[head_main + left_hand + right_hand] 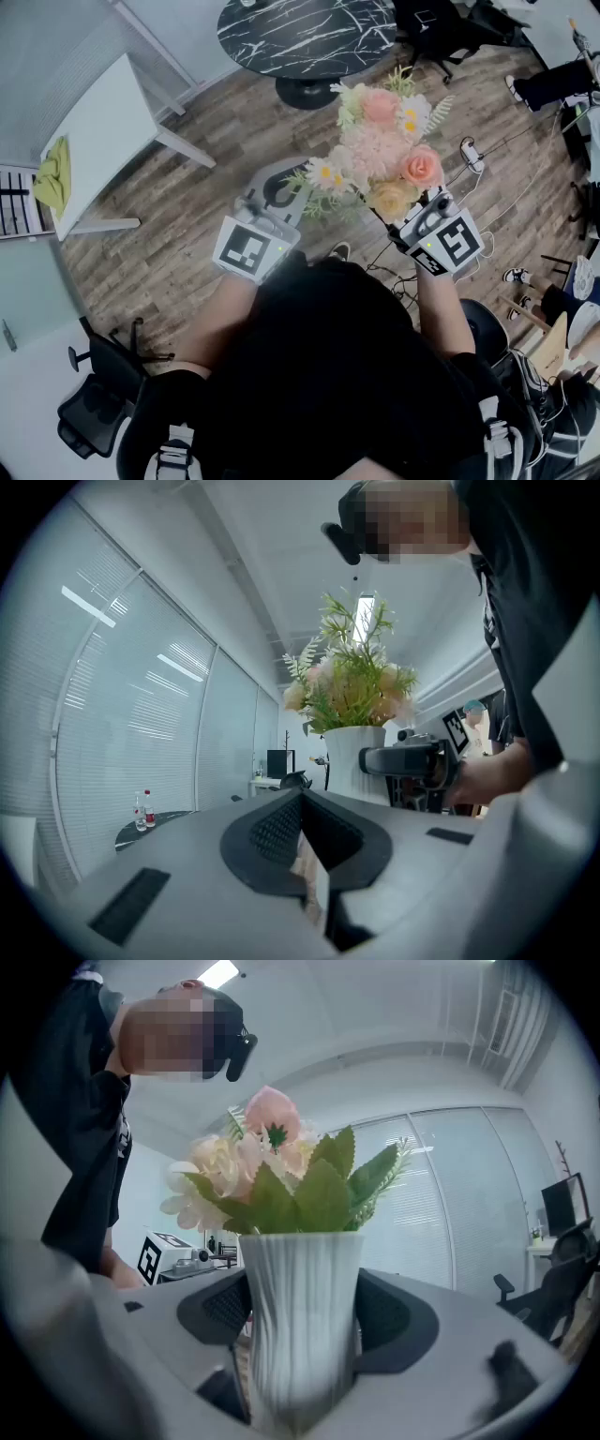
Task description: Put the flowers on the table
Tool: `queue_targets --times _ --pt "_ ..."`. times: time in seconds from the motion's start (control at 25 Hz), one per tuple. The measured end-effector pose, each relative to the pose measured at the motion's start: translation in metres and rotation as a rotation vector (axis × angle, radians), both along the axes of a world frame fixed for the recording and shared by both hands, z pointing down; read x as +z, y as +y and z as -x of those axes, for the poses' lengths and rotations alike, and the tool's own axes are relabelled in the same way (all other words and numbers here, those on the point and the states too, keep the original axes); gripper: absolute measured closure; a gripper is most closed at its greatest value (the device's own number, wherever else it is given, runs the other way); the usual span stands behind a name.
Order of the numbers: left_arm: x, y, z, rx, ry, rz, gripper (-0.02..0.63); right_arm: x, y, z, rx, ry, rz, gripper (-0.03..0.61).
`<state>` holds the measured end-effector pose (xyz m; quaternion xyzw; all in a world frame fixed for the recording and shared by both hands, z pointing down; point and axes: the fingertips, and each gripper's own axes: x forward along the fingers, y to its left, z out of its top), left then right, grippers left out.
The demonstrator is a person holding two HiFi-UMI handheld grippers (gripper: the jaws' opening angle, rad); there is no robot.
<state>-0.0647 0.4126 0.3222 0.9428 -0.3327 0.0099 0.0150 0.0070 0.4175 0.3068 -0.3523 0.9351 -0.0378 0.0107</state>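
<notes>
In the head view the blooms are hiding the vase completely, and the person's dark torso is covering the floor below. In the right gripper view the vase (302,1326) is blurring towards its foot, and its base is running out of the frame's bottom edge.

The flowers (384,150) are sitting in this white ribbed vase, which is standing upright, long axis vertical, mouth and blooms pointing up. The right tool (412,220) is clamping the vase body between its two wide-set pads. It is holding it in the air over the wooden floor (187,206), short of the near edge of the round black worktop (300,33). The left tool (272,202) is hanging just beside the flowers, jaws closed together on nothing.
</notes>
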Motion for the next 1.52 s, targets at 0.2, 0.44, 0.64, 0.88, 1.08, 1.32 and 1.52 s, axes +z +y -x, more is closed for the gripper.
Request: queue_targets --times 0.2,0.44,0.64,0.88,1.08,1.32,1.52 --pt "0.003 -0.001 -0.004 -0.009 -0.002 0.001 0.606 0.005 -0.002 -0.002 -0.014 -0.006 0.009 0.239" --pt "0.016 -0.001 -0.015 -0.027 -0.020 0.048 0.606 0.012 -0.005 -0.017 -0.023 -0.001 0.025 0.239" --pt "0.018 0.002 -0.030 -0.048 -0.021 0.063 0.606 0.012 -0.003 -0.030 -0.053 -0.004 0.026 0.239" --pt "0.024 0.008 -0.048 -0.070 -0.029 0.080 0.606 0.015 -0.002 -0.048 -0.074 -0.002 0.027 0.239" --pt "0.030 0.006 -0.054 -0.088 -0.027 0.088 0.606 0.020 -0.006 -0.057 -0.083 -0.012 0.043 0.239" --pt "0.042 -0.024 -0.042 -0.082 -0.034 0.100 0.606 0.027 -0.039 -0.048 -0.073 -0.016 0.054 0.239" --pt "0.049 -0.063 -0.025 -0.070 -0.016 0.108 0.606 0.032 -0.076 -0.031 -0.059 -0.012 0.062 0.239"
